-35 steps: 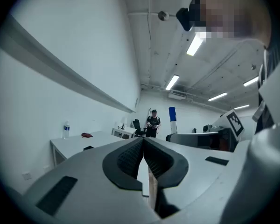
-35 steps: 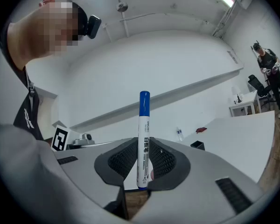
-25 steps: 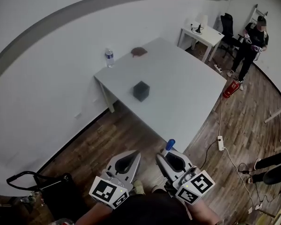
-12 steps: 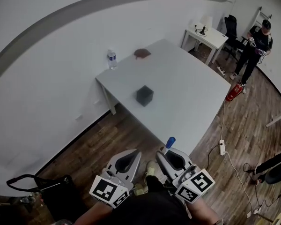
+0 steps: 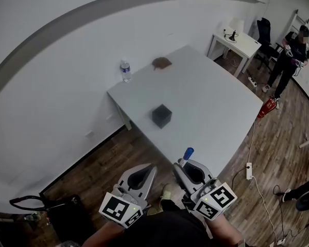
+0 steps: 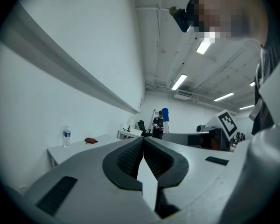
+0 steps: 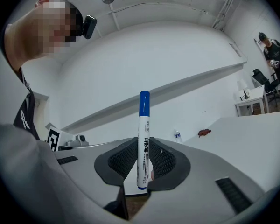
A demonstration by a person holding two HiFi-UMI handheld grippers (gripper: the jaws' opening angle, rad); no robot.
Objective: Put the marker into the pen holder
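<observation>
Marker (image 7: 143, 141): white barrel, blue cap uppermost, black print down the side. Stood upright, pinched at its lower half between the ribbed pads of the right tool (image 5: 184, 164); hung short of the bench's near edge, above the wooden floor (image 5: 118, 158).

Right tool: narrowed onto the barrel, pointed level toward the bench (image 5: 216, 94).

Left tool (image 5: 152, 166): held just beside the right one, jaws together at the tips, nothing between them.

Pen holder (image 5: 162, 116): small black cube, stood on the white bench toward its left side, well apart from the marker.

Water bottle (image 5: 125, 71): upright at the bench's far left corner.

Reddish-brown item (image 5: 161, 63): lay near the far edge, kind not made out.

Beyond: second white desk (image 5: 241, 39), dark office chair (image 5: 265, 35) and a standing person (image 5: 292, 55). Red fire extinguisher (image 5: 267, 107) sat on the floor by the bench's right corner. White power strip (image 5: 249, 170) with cable lay on the floor nearer by.
</observation>
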